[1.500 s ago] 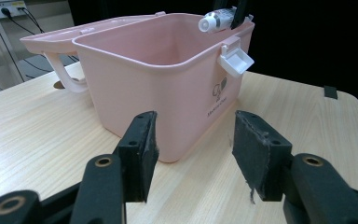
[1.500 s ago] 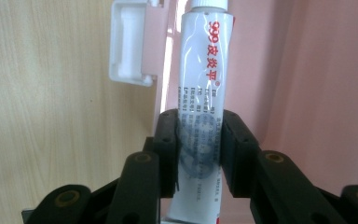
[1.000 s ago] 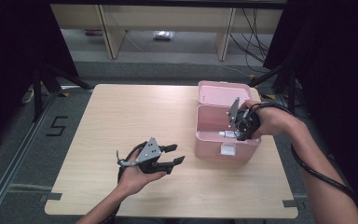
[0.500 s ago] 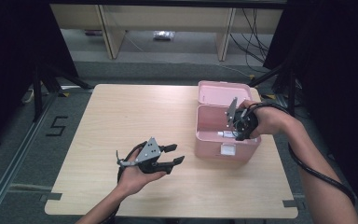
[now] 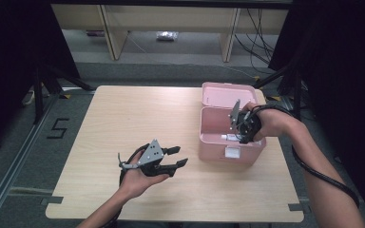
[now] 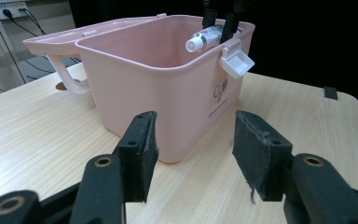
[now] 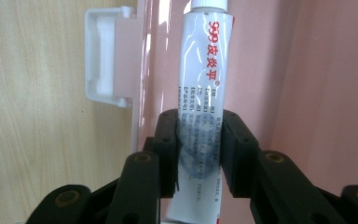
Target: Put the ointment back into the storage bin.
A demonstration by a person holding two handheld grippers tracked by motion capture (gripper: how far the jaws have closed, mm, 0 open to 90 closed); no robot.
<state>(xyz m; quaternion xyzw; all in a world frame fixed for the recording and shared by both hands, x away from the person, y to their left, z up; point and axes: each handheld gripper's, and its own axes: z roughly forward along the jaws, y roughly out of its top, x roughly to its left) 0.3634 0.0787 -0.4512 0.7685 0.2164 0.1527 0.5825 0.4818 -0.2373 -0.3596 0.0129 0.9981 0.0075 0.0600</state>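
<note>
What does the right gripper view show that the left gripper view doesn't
The right gripper view alone shows the red print on the tube and the right gripper with its fingers pressed on the tube's sides. The left gripper view alone shows the open lid, the box's printed front and the left gripper, open beside the table. Both show the pink box, its white latch and the tube above it.

Left gripper (image 5: 176, 157) is held low in an upturned left hand (image 5: 135, 178), jaws apart and pointed level, while right gripper (image 5: 241, 137) is tilted downward from a bent wrist, jaws clamped on something.
</note>
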